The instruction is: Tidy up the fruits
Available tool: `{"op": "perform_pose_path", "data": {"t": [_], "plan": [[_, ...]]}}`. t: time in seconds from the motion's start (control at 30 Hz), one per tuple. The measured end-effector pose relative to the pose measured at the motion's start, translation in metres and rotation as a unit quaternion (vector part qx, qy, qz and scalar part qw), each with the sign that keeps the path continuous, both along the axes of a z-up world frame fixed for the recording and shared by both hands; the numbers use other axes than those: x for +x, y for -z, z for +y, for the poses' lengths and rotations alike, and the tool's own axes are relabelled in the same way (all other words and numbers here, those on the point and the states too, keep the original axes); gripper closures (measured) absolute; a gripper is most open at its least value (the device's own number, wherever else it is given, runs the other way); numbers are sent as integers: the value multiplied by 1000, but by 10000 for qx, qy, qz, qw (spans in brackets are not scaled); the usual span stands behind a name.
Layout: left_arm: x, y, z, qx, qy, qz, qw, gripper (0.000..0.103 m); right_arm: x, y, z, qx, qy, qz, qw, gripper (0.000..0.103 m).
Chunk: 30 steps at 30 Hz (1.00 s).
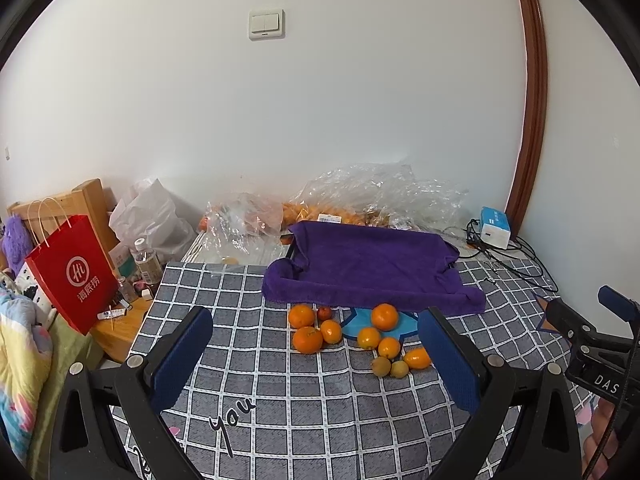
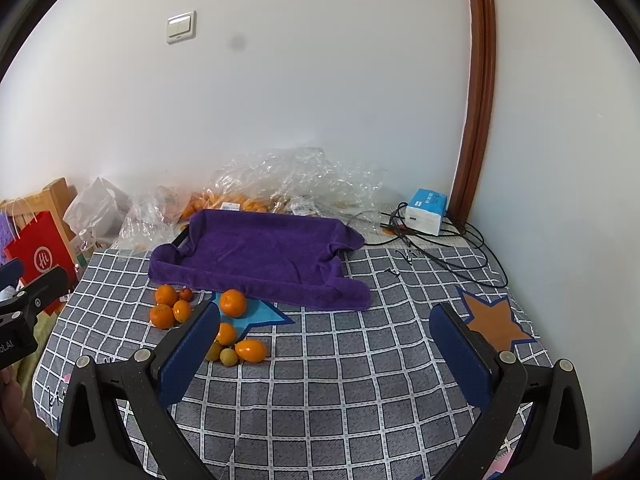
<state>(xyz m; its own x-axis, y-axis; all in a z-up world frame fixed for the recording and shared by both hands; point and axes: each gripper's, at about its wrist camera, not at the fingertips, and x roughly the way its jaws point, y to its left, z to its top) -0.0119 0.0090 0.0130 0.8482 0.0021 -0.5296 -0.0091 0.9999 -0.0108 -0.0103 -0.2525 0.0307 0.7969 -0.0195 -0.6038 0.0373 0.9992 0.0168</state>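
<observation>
Several oranges [image 1: 384, 317] and smaller fruits lie loose on the grey checked cloth [image 1: 280, 380], just in front of a tray draped with a purple towel [image 1: 368, 264]. A small red fruit [image 1: 324, 313] and two brownish-green fruits [image 1: 381, 366] lie among them. My left gripper [image 1: 316, 356] is open and empty, held above the cloth short of the fruits. In the right wrist view the same oranges [image 2: 233, 303] and towel-lined tray [image 2: 260, 252] lie ahead to the left. My right gripper [image 2: 324, 348] is open and empty, to the right of the fruits.
Crumpled clear plastic bags [image 1: 384, 196] with more orange fruit sit behind the tray against the wall. A blue-white box [image 1: 495, 227] and black cables [image 1: 516, 260] lie at the back right. A red paper bag [image 1: 70, 272] and a bottle [image 1: 146, 260] stand off the left edge.
</observation>
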Motion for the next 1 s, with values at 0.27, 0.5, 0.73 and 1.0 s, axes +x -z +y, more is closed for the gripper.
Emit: {"op": "perform_pose_path", "data": {"t": [0.27, 0.5, 0.73, 1.0], "plan": [[1, 1, 1, -16, -11, 11, 10000, 0, -1, 0, 4, -34, -23, -8, 10000, 0], [-1, 5, -1, -16, 21, -112, 9999, 0, -1, 3, 4, 15, -41, -12, 10000, 0], [15, 29, 6, -39, 97, 7, 9999, 0, 10, 29, 9, -61, -131, 91, 9999, 0], [44, 80, 22, -57, 149, 371, 9992, 1, 47, 91, 21, 34, -335, 697, 9970, 8]]}}
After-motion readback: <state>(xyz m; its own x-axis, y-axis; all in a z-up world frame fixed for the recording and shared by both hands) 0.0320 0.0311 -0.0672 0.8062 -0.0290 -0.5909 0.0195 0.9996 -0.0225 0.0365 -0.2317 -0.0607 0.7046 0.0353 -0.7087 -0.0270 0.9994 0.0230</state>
